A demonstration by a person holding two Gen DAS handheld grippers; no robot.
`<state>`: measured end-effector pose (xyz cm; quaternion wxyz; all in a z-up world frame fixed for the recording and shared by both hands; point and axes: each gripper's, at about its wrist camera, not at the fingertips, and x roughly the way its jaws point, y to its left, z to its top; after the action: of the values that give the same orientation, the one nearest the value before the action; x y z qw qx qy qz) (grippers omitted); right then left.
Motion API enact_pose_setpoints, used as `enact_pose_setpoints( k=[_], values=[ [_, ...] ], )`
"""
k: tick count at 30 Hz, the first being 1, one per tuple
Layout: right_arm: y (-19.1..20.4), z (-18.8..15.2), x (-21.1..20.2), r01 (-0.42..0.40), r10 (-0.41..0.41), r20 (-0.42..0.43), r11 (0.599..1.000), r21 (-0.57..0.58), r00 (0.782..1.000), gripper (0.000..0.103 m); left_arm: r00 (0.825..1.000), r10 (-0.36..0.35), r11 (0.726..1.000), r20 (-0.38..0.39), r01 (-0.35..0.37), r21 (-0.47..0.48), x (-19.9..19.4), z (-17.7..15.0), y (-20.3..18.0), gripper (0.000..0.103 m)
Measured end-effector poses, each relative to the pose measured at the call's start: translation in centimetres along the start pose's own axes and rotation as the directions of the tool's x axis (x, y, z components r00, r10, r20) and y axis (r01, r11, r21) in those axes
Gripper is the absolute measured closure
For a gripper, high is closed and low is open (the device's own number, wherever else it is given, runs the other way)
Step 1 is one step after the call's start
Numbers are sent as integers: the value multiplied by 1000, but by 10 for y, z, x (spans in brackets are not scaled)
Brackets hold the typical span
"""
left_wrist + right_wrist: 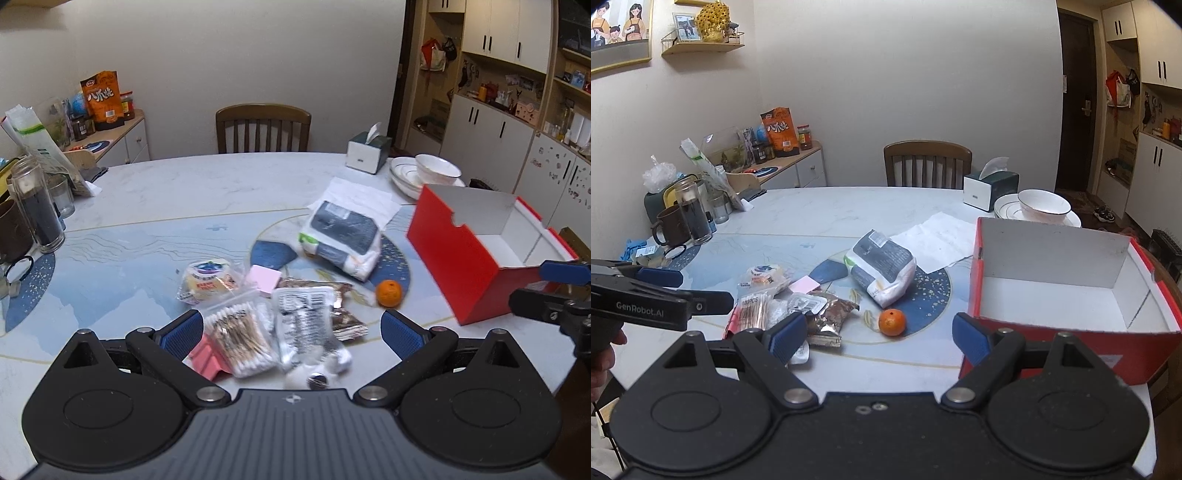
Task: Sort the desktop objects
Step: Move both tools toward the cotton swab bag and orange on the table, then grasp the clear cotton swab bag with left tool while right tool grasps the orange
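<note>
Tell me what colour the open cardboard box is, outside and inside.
The box is red outside and white inside, clearest in the right wrist view.

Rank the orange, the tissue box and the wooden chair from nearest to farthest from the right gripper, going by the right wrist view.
1. Orange, just ahead of the open right gripper.
2. Tissue box, far side of the table, right.
3. Wooden chair, beyond the table edge.

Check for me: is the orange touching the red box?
Apart. The right wrist view shows bare table between the orange and the red box; the left wrist view shows the same gap.
</note>
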<state>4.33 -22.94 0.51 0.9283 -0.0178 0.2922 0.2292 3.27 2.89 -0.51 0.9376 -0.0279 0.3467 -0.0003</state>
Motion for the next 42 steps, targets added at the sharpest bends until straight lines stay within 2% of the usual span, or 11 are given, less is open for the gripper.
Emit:
enact_pose_setpoints(
  k=[13, 23, 25, 39, 41, 42],
  values=[
    [14, 12, 58, 59, -58, -57, 998, 22, 997, 18, 995, 20, 1000, -94, -21, -6, 59, 1, 44, 1],
    [16, 13, 111, 95, -91, -116, 995, 29, 989, 19, 985, 16, 1000, -172, -18, -11, 101, 2, 59, 1],
    [16, 13, 120, 94, -88, -131, 995, 34, 987, 19, 982, 13, 999, -188, -19, -33, 108, 2, 63, 6],
    [5, 5, 167, 121, -105, -235, 991, 55, 966, 20, 966, -34, 996, -257, 11, -91, 137, 9, 76, 14],
    [4, 4, 172, 125, -109, -246, 991, 51, 963, 21, 964, -46, 995, -263, 19, -101, 140, 10, 78, 18],
    [3, 3, 174, 127, -110, -250, 991, 50, 962, 21, 962, -52, 994, -269, 25, -104, 142, 10, 79, 26]
  ],
)
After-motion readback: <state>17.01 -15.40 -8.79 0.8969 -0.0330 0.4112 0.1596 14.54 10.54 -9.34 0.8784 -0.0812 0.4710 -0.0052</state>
